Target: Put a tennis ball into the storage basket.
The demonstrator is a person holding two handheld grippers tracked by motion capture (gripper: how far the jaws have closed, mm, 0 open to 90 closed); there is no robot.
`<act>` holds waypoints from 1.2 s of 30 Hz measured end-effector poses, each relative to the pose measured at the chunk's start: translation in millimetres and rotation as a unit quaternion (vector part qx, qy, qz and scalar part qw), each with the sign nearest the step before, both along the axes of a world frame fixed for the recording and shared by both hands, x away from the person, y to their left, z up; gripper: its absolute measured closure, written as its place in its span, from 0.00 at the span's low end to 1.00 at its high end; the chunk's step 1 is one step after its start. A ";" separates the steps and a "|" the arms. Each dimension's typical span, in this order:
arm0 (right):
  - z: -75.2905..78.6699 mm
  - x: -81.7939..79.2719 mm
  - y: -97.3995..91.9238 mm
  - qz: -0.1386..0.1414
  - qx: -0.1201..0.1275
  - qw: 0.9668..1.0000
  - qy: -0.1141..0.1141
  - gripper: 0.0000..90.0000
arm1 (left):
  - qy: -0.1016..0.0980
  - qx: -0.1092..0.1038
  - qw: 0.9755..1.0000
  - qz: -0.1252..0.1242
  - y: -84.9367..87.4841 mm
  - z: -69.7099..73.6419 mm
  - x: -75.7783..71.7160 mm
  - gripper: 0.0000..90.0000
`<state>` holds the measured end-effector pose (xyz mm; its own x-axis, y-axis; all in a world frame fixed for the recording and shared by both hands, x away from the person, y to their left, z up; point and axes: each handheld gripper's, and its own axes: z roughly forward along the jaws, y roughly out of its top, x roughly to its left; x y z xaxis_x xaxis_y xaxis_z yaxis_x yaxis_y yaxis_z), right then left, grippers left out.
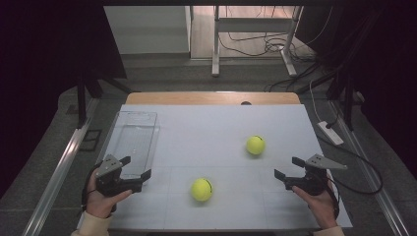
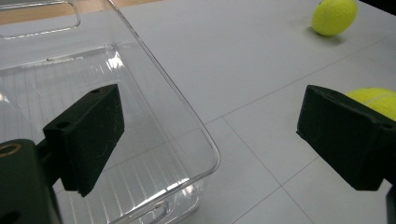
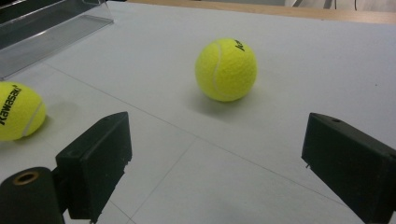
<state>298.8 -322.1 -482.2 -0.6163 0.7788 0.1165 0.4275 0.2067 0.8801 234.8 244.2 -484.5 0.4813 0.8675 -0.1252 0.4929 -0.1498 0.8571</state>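
Note:
Two yellow tennis balls lie on the white table (image 1: pixel 216 128): one near the front middle (image 1: pixel 201 189), one farther back to the right (image 1: pixel 255 145). A clear plastic bin (image 1: pixel 133 142) stands empty at the left. My left gripper (image 1: pixel 136 167) is open at the bin's near right corner, with nothing between its jaws. In the left gripper view the gripper (image 2: pixel 210 126) straddles the bin's corner (image 2: pixel 140 116), and its right jaw partly hides the near ball (image 2: pixel 373 99). My right gripper (image 1: pixel 287 167) is open at the front right. In its own view the gripper (image 3: pixel 215 154) faces the far ball (image 3: pixel 226 70).
A wooden strip (image 1: pixel 211 98) edges the table's far side. Behind it are white table legs (image 1: pixel 215 44) and loose cables (image 1: pixel 265 46) on the floor. A white power strip (image 1: pixel 330 132) lies off the right edge. The near ball (image 3: pixel 18 116) lies left of the right gripper.

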 end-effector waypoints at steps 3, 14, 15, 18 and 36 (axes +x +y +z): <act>-0.7 1.1 0.6 0.004 0.010 1.000 0.001 0.10 | -0.005 -0.003 1.000 0.000 0.8 2.5 -0.7 0.08; -4.4 5.1 1.1 0.004 0.001 1.000 0.004 0.10 | -0.006 0.005 1.000 0.000 -4.7 3.2 -0.8 0.08; -4.4 5.5 1.5 0.005 -0.001 1.000 0.005 0.10 | -0.005 0.007 1.000 0.000 -4.7 3.4 -1.1 0.08; -5.2 5.9 2.9 0.007 -0.001 1.000 0.005 0.10 | -0.008 0.000 1.000 0.003 -3.2 5.1 -3.3 0.08; -6.0 3.6 6.7 0.015 -0.002 1.000 0.007 0.10 | -0.013 0.012 1.000 -0.011 -9.3 9.6 -3.8 0.09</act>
<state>302.5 -315.4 -488.1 -0.6375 0.7607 0.1218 0.4336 0.2236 0.8729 231.0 234.9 -474.9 0.5040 0.8587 -0.0925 0.4667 -0.1806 0.8658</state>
